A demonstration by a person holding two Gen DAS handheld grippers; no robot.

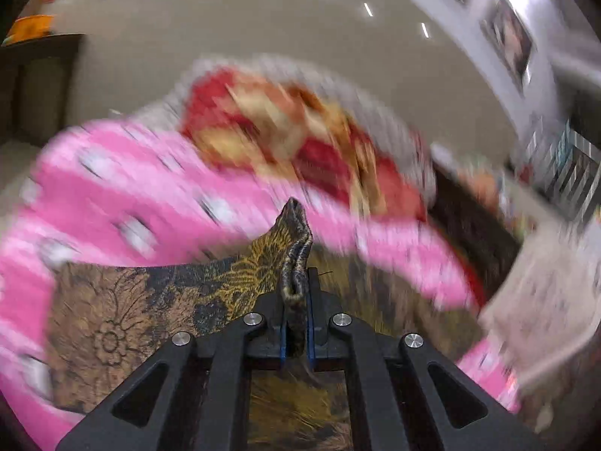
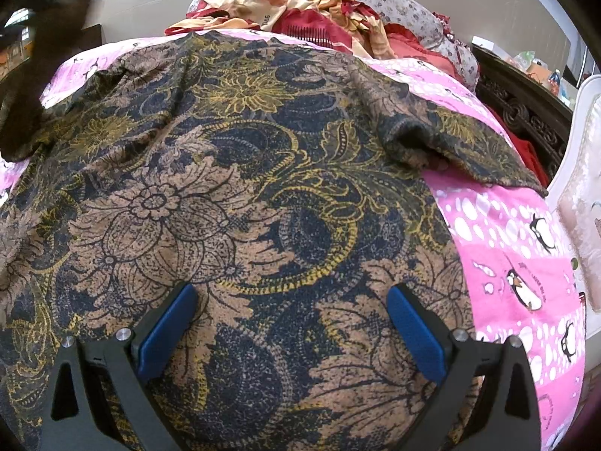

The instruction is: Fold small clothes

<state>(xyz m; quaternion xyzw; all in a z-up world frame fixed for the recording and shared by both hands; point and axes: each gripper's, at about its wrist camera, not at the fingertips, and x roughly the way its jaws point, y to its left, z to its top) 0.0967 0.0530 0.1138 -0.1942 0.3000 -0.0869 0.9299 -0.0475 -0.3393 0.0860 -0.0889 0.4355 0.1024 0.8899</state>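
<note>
A brown, navy and yellow floral garment [image 2: 240,203] lies spread on a pink penguin-print bedsheet [image 2: 518,248]. My left gripper [image 1: 296,300] is shut on a bunched edge of the same garment [image 1: 296,248] and holds it lifted; that view is motion-blurred. My right gripper [image 2: 293,300] is open, its blue pads [image 2: 169,330] wide apart just above the garment's near part, holding nothing. A short sleeve [image 2: 450,146] of the garment lies out to the right.
A heap of red and cream cloth [image 2: 300,11] and a floral pillow [image 2: 394,3] lie at the bed's far end. A dark carved headboard [image 2: 526,112] and a white padded piece [image 2: 586,203] stand at the right.
</note>
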